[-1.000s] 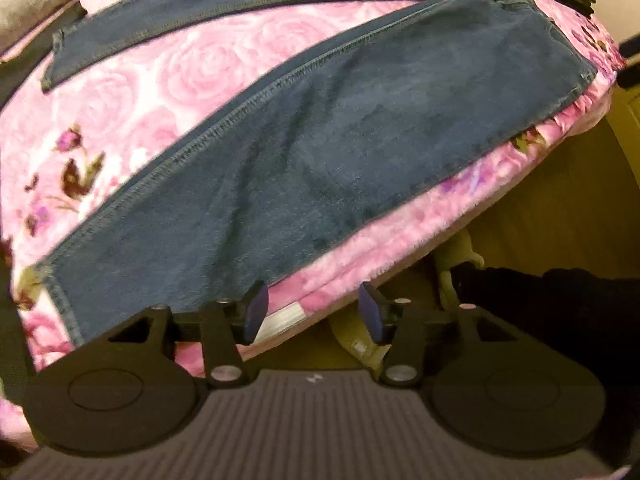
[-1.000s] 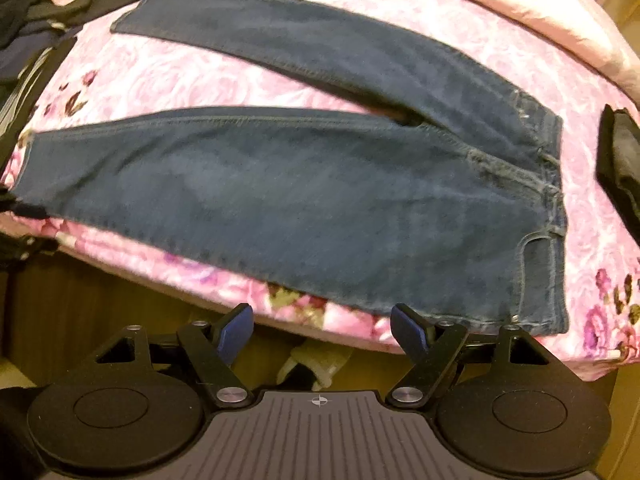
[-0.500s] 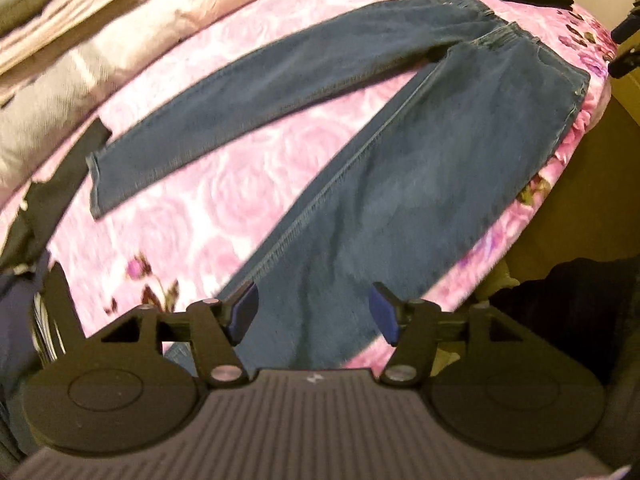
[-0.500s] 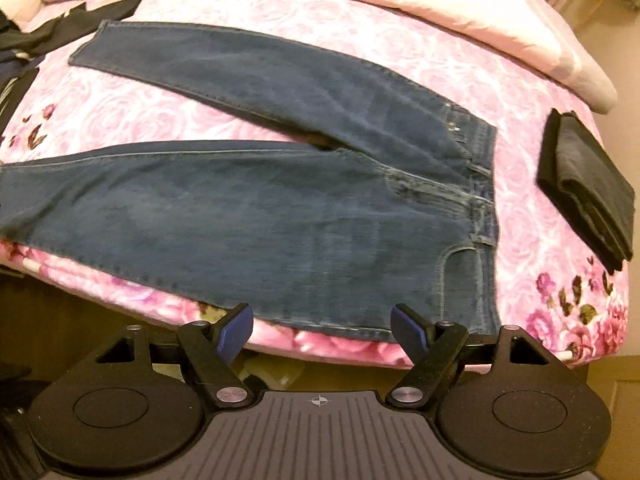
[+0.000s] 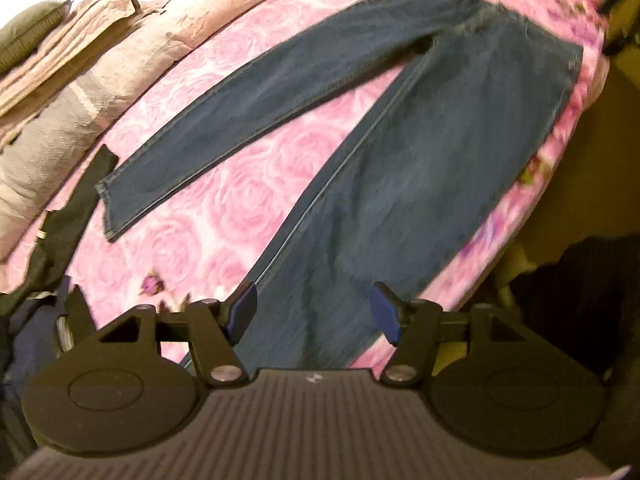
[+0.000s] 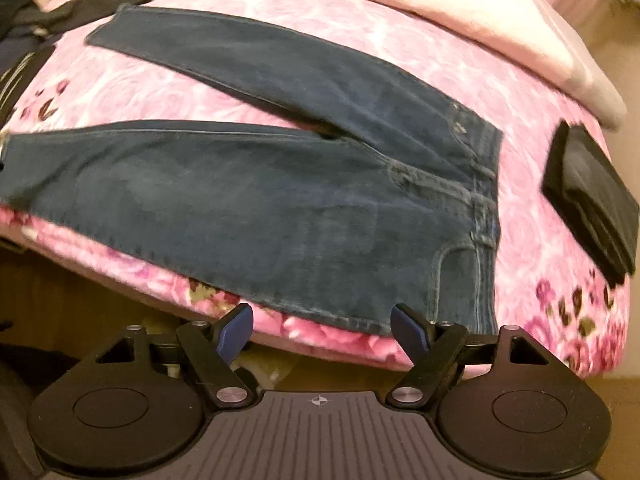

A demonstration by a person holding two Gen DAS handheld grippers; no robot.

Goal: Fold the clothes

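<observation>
**Jeans spread flat on the bed, both grippers released above them**

My left gripper [image 5: 314,312] hangs over the lower end of the near trouser leg; its jaws have just been opening and stand apart, with denim showing in the gap below but nothing pinched between the blue pads [image 5: 242,310]. My right gripper [image 6: 322,328] hovers at the bed's edge, just off the hip side of the jeans, jaws spread wide and holding nothing.

The jeans [image 6: 280,200] lie face up on the pink rose-print bedspread [image 5: 224,216], their legs splayed in a V. The near leg runs along the edge of the bed, its outer seam close to the drop; the far leg [image 5: 280,92] angles away across the blanket. The waistband [image 6: 482,184] sits toward the right end of the bed in the right wrist view.

Beside the waistband, apart from it, lies a folded black garment [image 6: 588,196]. At the other end, by the far leg's hem, a heap of dark clothes [image 5: 60,232] spills over the blanket, close to the hem. Beyond the jeans, a pale pink quilt [image 6: 460,12] is bunched along the back of the bed, with grey and beige bedding [image 5: 52,120] stacked at its left end.
</observation>
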